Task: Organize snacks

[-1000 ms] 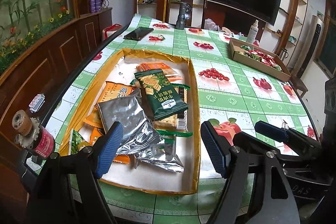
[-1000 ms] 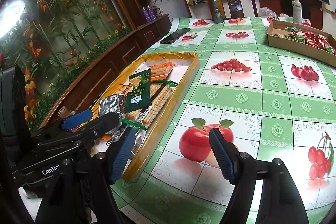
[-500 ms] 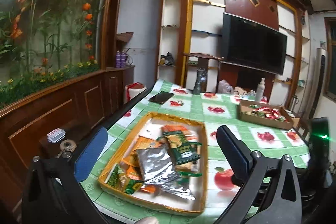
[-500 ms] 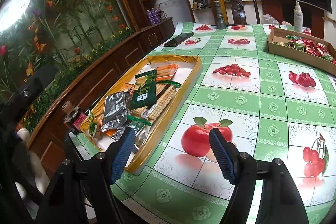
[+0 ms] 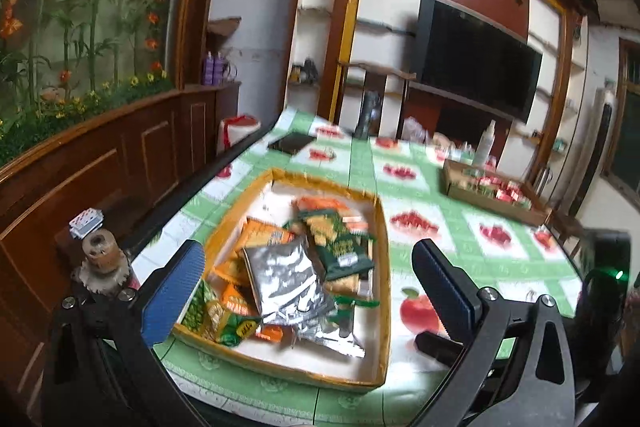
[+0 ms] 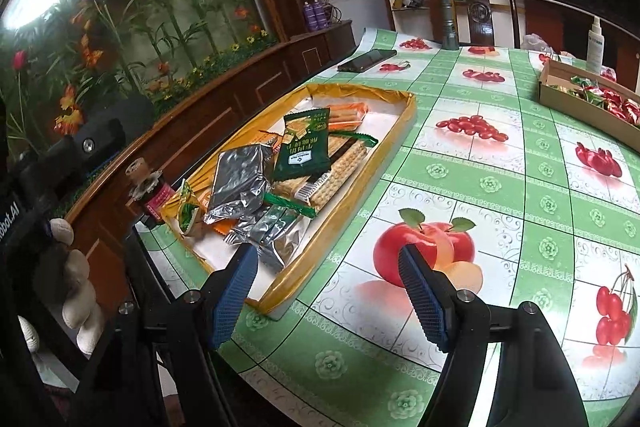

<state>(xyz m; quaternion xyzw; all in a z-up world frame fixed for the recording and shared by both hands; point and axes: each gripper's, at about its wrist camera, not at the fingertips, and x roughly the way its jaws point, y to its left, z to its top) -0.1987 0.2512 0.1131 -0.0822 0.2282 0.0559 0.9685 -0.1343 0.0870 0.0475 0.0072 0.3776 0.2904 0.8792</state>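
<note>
Yellow-rimmed tray [image 6: 402, 115] heaped with snack packets [image 6: 240, 183] (silver, green, orange), ten o'clock of both empty, wide-open grippers: left gripper [image 5: 308, 291], right gripper [image 6: 328, 291].

Ahead of your left hand-held gripper [image 5: 304, 287], between its wide-spread pads, lies the yellow-rimmed tray [image 5: 382, 259] of snacks. A crumpled silver pouch [image 5: 286, 275] lies flat on top near the middle. A dark green packet [image 5: 340, 241] overlaps the pile just beyond it. Orange packs [image 5: 260, 237] sit to the pouch's left, and small green packets [image 5: 200, 311] fill the near left corner.
</note>
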